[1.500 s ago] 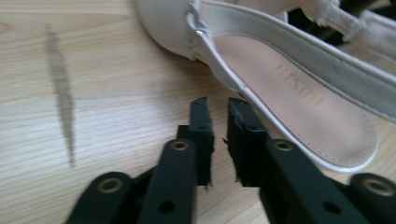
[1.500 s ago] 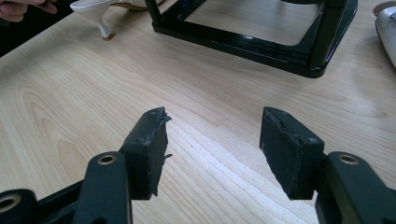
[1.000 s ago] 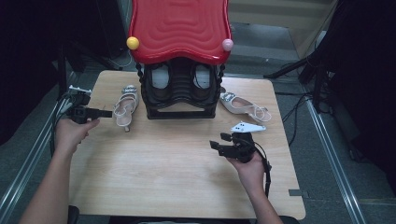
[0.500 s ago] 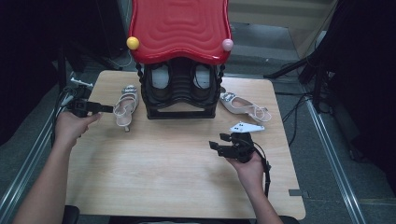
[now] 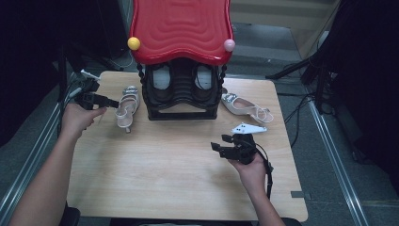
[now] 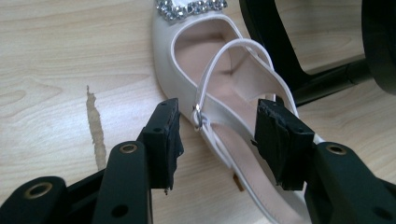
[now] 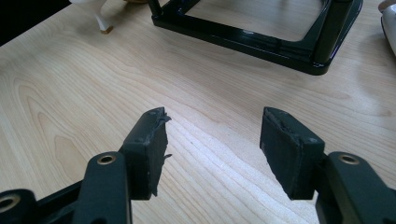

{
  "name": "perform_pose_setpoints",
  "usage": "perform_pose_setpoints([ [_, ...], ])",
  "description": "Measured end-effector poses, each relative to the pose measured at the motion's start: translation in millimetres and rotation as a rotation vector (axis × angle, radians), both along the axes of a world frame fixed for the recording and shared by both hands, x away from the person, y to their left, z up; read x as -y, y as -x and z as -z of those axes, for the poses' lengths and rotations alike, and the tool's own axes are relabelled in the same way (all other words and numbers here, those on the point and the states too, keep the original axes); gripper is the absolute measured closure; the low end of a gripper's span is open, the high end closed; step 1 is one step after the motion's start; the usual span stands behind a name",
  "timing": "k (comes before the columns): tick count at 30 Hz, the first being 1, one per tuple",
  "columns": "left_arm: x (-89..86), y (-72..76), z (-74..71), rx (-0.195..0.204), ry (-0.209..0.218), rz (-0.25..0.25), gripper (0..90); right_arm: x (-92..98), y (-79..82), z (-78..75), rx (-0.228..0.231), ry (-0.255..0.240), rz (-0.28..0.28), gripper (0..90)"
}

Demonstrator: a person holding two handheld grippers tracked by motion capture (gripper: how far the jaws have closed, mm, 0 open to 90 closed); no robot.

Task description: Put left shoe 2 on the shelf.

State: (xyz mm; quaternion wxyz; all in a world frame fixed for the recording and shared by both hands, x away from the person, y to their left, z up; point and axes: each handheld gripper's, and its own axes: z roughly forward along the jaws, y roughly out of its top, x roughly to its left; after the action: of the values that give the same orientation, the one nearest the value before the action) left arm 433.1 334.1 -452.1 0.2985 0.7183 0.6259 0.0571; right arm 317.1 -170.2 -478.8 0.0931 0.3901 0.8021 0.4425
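Left gripper has just been widening its jaws, released, straddling the white strap shoe without contact; the shoe lies on the table left of the black rack. Right gripper spread, empty.

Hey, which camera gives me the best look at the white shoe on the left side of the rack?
The left gripper view: the white shoe sits close up between the left gripper's open jaws, strap, buckle and rhinestone trim clear. The high view shows the whole shoe, small, beside the black rack. The right gripper view catches just its heel at the top edge.
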Motion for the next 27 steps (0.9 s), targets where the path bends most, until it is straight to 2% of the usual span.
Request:
perform_pose_setpoints([
  [1,0.9,-1.9,0.9,-0.016,-0.010,0.001,50.5,0.0,0.0,0.2,-0.001,-0.001,0.001,42.4],
  [2,3.0,-3.5,2.5,-0.014,-0.028,-0.005,50.3,0.1,-0.1,0.3,-0.003,-0.001,0.001,42.4],
  [5,7.3,-8.2,4.2,-0.023,-0.037,-0.005,49.9,-0.2,0.2,0.6,-0.004,0.000,0.000,42.4],
  [7,9.3,-11.8,4.6,-0.045,-0.046,0.007,49.9,-0.4,0.4,0.5,-0.003,0.002,-0.001,42.4],
  [9,12.6,-15.6,7.1,-0.048,-0.051,-0.008,49.8,-0.4,0.3,0.6,-0.003,0.000,-0.001,42.4],
  [11,14.6,-19.6,9.7,-0.068,-0.058,-0.007,49.6,-0.4,0.0,0.8,-0.002,0.001,-0.001,42.3],
  [14,18.1,-23.1,14.6,-0.076,-0.066,-0.010,49.5,-0.3,0.0,0.9,-0.002,0.002,0.000,42.4],
  [16,17.2,-25.5,18.4,-0.104,-0.079,-0.006,49.7,-0.1,0.6,0.8,-0.006,0.000,0.002,42.4],
  [19,16.3,-28.1,24.8,-0.125,-0.088,0.002,50.1,0.3,0.8,1.0,-0.002,0.004,-0.001,42.4],
  [22,17.6,-30.5,27.5,-0.137,-0.081,0.002,50.8,0.6,1.1,0.9,-0.004,0.004,0.002,42.4],
  [23,18.9,-31.3,28.5,-0.130,-0.076,-0.017,51.3,0.5,1.3,0.9,-0.003,0.006,0.003,42.4],
  [27,17.9,-34.7,32.2,-0.140,-0.049,-0.040,54.8,0.2,2.7,0.4,-0.001,0.016,0.005,42.4],
])
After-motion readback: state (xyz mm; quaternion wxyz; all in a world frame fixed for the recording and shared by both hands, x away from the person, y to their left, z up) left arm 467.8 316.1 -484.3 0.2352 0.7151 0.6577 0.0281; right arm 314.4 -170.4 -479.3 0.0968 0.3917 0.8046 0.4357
